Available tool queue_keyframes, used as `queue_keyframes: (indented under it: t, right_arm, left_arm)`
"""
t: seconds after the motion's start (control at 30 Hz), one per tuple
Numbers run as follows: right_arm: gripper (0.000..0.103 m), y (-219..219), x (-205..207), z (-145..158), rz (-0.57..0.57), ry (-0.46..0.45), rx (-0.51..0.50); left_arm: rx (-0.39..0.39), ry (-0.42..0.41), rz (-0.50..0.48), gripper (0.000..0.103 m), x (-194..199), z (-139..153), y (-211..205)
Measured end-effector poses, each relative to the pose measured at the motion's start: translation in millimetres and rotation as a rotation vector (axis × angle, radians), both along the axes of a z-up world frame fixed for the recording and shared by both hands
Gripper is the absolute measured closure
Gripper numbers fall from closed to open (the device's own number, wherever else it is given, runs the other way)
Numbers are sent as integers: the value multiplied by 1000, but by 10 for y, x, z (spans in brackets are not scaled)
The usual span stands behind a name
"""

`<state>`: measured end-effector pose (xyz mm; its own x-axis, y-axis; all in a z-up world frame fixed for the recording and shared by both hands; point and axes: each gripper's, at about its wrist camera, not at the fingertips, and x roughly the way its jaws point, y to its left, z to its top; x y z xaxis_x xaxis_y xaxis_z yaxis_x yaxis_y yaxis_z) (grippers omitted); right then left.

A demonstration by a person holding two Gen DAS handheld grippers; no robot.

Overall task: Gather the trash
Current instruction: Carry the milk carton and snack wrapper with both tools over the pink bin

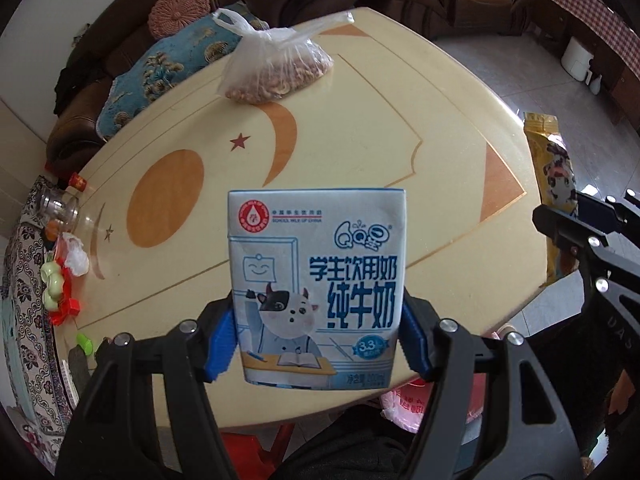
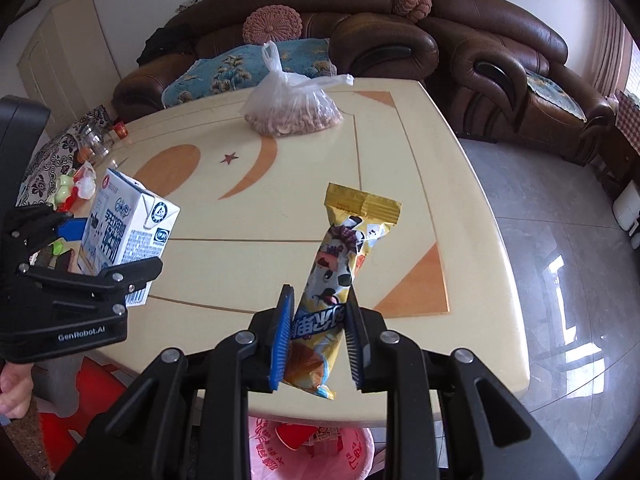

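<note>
- Milk carton, a small blue-and-white school-milk box, sits upright between the blue pads of the left gripper, pinched on its two narrow sides near the base and held clear above the table.
- Snack wrapper, yellow with a cartoon cow, hangs in the right gripper; its jaws are pressed close on the wrapper's lower part, and the sealed gold end sticks up toward 12 o'clock.
- Carton should handle as light and fairly stiff, though its thin card walls would likely buckle under a harder squeeze; the flat sides low down look like the sound place to hold.
- Wrapper is probably near weightless, soft and slick, so it may slide; a grip across its width seems safest.
- Pink-lined bin shows at 6 o'clock below the table edge, already holding rubbish, the likely drop point.
- Bag of peanuts lies on the table at 12 o'clock, well apart from both grippers.
</note>
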<state>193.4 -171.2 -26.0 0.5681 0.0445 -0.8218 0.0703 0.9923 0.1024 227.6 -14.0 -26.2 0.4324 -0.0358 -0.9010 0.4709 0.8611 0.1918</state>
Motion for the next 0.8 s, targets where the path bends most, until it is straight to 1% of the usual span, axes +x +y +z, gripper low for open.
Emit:
queue_keyframes:
  t: [0.07, 0.23, 0.33, 0.5, 0.63, 0.8]
  right_arm:
    - [78, 53, -132, 113, 18, -22, 0]
    - [78, 154, -486, 342, 51, -65, 3]
    - [78, 173, -717, 438, 60, -87, -2]
    - [78, 183, -1058, 546, 82, -111, -14]
    - [78, 163, -1309, 580, 88, -124, -10]
    - [78, 176, -1545, 514, 101, -119, -19]
  left_arm:
    - [-30, -19, 12, 37, -202, 107, 57]
    - [-77, -46, 22, 37, -571, 229, 64]
    - [-98, -61, 23, 37, -804, 308, 57]
    - [-130, -90, 44, 37, -1113, 349, 24]
    - [-158, -113, 79, 37, -1354, 338, 62]
    - [-180, -96, 104, 37, -1554, 190, 96]
